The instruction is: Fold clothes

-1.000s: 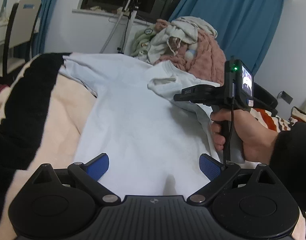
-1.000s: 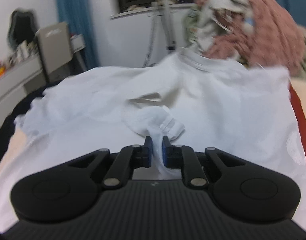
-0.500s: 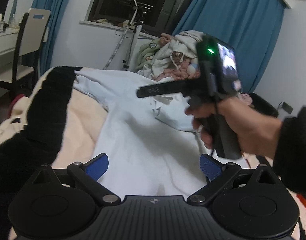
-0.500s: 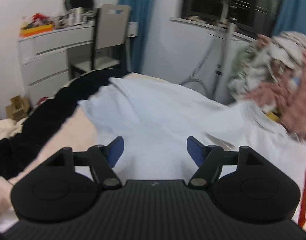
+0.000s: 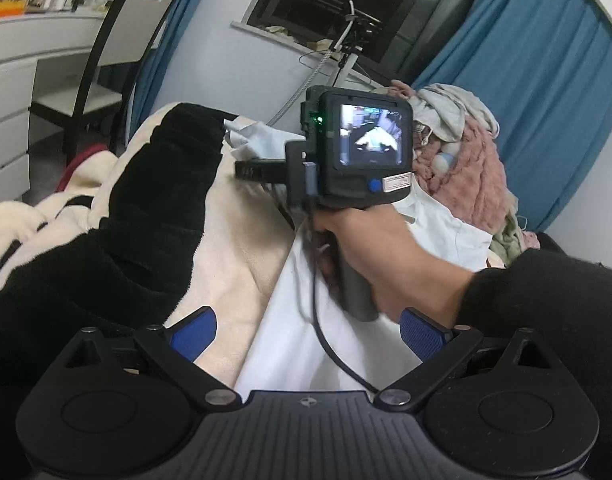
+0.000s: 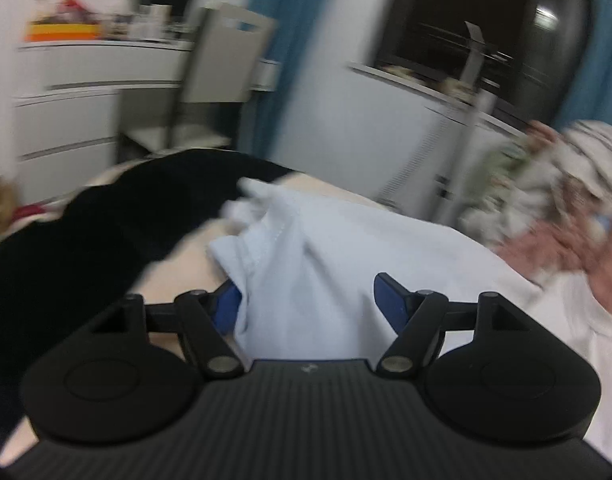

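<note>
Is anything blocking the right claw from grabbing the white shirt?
Nothing visible blocks it. The right claw is open, and the white shirt already lies right between and ahead of its fingers. The black-and-cream blanket is off to the side.

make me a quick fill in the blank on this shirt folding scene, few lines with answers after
1. The shirt spread on the bed is ____ in colour.
2. The curtains by the window are ____.
3. The right gripper has its jaws ____, with nothing clamped.
4. The blanket beside the shirt is cream and ____.

Missing words: white; blue; open; black
</note>
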Motion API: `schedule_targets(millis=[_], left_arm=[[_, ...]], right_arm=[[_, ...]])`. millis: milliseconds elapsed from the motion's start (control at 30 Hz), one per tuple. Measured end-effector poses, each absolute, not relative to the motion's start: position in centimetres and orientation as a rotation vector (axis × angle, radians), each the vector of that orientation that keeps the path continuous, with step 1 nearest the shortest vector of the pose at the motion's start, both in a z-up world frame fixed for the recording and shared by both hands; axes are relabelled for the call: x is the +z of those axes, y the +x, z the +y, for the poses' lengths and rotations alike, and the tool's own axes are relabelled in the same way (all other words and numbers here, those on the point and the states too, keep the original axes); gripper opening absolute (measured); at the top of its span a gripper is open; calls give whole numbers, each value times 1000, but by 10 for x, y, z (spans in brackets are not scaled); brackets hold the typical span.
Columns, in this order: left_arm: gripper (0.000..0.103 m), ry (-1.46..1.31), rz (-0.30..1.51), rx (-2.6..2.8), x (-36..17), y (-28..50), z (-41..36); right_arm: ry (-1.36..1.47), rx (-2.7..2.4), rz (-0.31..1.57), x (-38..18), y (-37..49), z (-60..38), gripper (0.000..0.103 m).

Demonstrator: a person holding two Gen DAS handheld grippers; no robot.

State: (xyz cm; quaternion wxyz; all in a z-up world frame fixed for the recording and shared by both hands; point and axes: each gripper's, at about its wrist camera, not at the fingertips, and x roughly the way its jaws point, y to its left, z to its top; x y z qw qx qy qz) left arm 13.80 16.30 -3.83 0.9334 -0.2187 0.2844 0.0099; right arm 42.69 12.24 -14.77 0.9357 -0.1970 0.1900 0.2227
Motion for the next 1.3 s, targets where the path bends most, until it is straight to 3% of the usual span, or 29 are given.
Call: schedule_targets(millis=[233, 333, 467, 667, 800, 1167, 1200, 1233, 1300], left_arm=[[99, -444, 573, 54, -48, 151, 169], [99, -431, 550, 71, -51, 152, 169], [99, -440, 536, 78, -51, 153, 171], [99, -470, 524, 40, -51, 149, 167], [99, -511, 520, 13, -48, 144, 163], [99, -365, 523, -37, -57, 150, 130], [99, -346, 526, -39, -59, 151, 126], [99, -329, 530, -41, -61, 153, 122], [99, -296, 538, -51, -64, 157, 114]], right_arm=[[-453, 500, 379, -157, 459, 141, 70], [-452, 516, 409, -151, 465, 146, 18], [-350, 510, 344, -123, 455, 124, 9], [-140, 373, 122, -59, 423, 19, 9], [-7, 213, 71, -48, 415, -68, 9], [338, -56, 356, -162, 453, -232, 11], [370, -52, 379, -168, 457, -237, 13], [382, -45, 396, -169, 462, -236, 22], [380, -31, 419, -169, 468, -231, 54]])
